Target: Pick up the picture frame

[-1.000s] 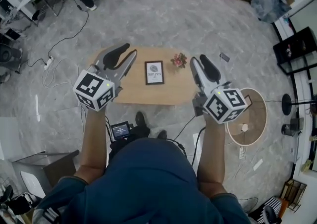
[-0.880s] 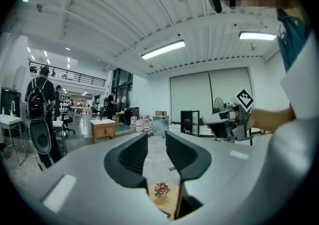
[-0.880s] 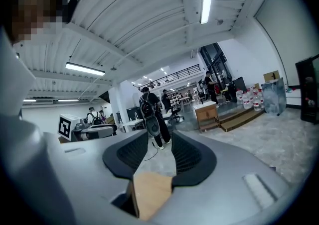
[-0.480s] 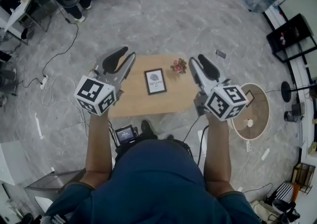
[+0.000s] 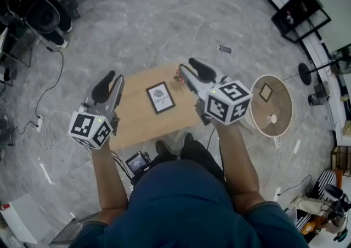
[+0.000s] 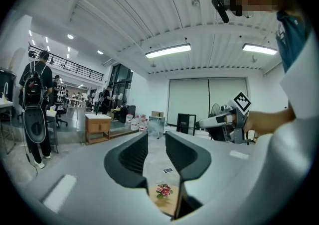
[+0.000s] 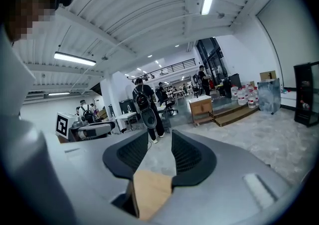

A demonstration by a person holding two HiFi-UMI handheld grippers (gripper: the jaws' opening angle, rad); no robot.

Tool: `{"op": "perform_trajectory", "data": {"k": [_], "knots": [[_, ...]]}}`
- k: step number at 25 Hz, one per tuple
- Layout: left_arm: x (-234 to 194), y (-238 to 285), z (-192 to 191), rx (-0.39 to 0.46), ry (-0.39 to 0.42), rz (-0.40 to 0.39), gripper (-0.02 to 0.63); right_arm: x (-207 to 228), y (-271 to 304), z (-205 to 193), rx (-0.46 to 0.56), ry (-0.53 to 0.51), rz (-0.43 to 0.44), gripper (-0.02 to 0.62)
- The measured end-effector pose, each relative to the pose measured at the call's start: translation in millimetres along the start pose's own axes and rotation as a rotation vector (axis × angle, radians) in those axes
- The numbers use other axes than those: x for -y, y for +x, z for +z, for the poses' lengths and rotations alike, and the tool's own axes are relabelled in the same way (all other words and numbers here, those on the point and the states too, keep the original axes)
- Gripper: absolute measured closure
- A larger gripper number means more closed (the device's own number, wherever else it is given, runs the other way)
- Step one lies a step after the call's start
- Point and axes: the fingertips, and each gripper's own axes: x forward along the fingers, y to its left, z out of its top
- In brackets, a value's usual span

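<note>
Picture frame [image 5: 160, 97] lies flat in the middle of the light wooden table [image 5: 131, 123]. It's a rectangle with a thin dark rim and a white print with a grey round blob. Its long axis runs roughly 11 to 5 o'clock. My left gripper [image 5: 114, 80] at its 9 o'clock and right gripper [image 5: 188, 69] at 2 both have jaws apart, nothing between them.

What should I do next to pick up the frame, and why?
Probably tip the right claw down toward the frame. It lies flat on the table, untouched; right and left claw are both open, empty, aimed across the room.
</note>
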Motion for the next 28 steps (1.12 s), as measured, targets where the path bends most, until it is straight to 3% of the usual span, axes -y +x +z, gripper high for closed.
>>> {"op": "perform_trajectory", "data": {"k": [9,15,28], "knots": [[8.4,46.3,-4.0,-0.046,-0.025,0.070,0.499,53.8,14.8,6.2,-0.055,0.041,0.068,0.465],[-23.1,45.5,-27.9,-0.089,-0.063,0.134,0.499,51.7,64.5,-10.0,-0.107,0.059,0.132,0.465],[-30.5,71.4,-65.9,-0.176,-0.138,0.200,0.499,90.4,97.6,-47.6,-0.244,0.092,0.191,0.465]]}}
